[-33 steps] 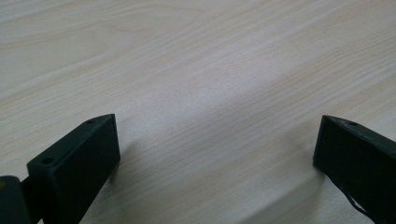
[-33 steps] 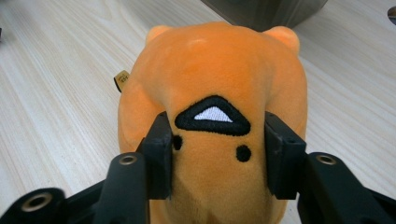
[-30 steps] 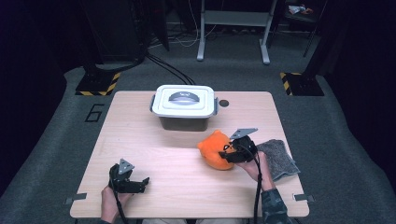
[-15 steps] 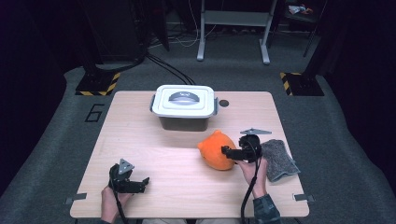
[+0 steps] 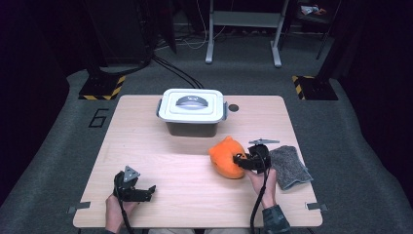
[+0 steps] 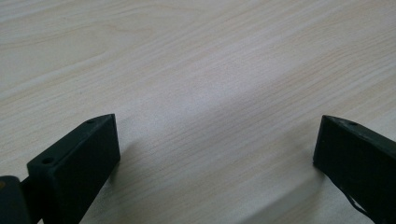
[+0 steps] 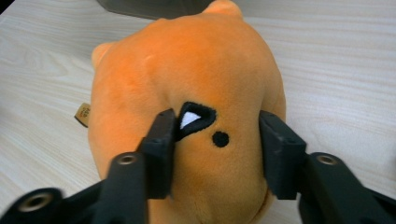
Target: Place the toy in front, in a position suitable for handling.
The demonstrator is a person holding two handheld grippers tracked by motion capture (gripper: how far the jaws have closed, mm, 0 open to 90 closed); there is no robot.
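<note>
An orange plush toy (image 5: 226, 157) lies on the wooden table (image 5: 146, 141), right of the middle. My right gripper (image 5: 241, 161) comes at it from the right. In the right gripper view its jaws have just been closing, and its pads (image 7: 161, 140) press into the orange plush toy (image 7: 205, 60) on both sides of a black-and-white face mark. My right gripper (image 7: 217, 121) is shut on the toy. Near the front left edge my left gripper (image 5: 146, 191) rests low on the table. In its own view my left gripper (image 6: 217, 126) is open, with bare wood between the jaws.
A white lidded storage box (image 5: 192, 109) with grey sides stands at the back middle of the table. A grey cloth (image 5: 288, 165) lies right of my right hand. A small dark round hole (image 5: 234, 107) sits beside the box.
My right hand has turned at the plush toy, and the gripper's grey plate now sits on its far side. The toy has shifted slightly. The left gripper has stayed put.
</note>
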